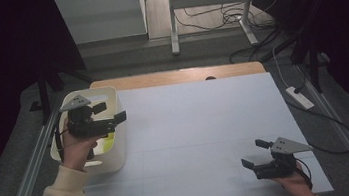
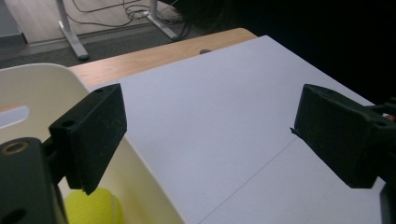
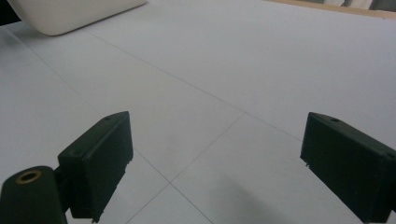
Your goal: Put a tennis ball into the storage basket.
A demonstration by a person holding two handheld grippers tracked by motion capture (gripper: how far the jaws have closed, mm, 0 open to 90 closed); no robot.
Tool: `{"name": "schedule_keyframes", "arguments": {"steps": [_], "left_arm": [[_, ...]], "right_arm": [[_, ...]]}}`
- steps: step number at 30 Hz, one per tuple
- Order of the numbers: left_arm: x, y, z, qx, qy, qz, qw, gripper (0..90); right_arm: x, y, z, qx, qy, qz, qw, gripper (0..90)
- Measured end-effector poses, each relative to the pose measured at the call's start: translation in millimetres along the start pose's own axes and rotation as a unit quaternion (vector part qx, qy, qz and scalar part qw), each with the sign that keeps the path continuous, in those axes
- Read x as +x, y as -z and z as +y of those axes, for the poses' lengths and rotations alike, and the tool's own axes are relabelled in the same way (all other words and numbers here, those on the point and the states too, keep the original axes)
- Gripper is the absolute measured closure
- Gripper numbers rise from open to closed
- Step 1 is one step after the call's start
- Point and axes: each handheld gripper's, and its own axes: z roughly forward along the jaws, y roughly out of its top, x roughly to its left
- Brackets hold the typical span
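A white table [image 1: 202, 135] stands in a dark room with cables on the floor behind. The left gripper [image 1: 109, 113] hangs over a cream bin [image 1: 118, 150], jaws wide apart and empty. A yellow ball [image 2: 93, 207] lies inside the bin. The right gripper [image 1: 255, 154], also spread open, hovers low near the table's near right corner.

A white-topped counter [image 1: 202, 135] with a bare wooden strip at twelve o'clock carries a cream bin [image 1: 114, 158] at nine o'clock.
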Motion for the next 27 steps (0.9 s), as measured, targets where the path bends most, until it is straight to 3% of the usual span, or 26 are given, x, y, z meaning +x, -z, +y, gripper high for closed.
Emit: {"name": "schedule_keyframes", "arguments": {"steps": [4, 15, 27], "left_arm": [[-9.6, -0.7, -1.4, -0.003, 0.000, -0.020, 0.9998, 10.6], [-26.8, -4.6, -9.8, -0.001, -0.013, -0.032, 0.9994, 12.0], [-45.5, -3.7, -29.2, -0.009, -0.025, -0.069, 0.9973, 12.8]], "right_arm": [[0.4, 0.0, 0.1, 0.000, 0.001, 0.000, 1.0000, 9.1], [1.4, -0.1, 0.9, 0.000, 0.005, 0.001, 1.0000, 9.1], [3.1, -0.1, 1.5, -0.001, 0.011, 0.001, 0.9999, 9.2]]}}
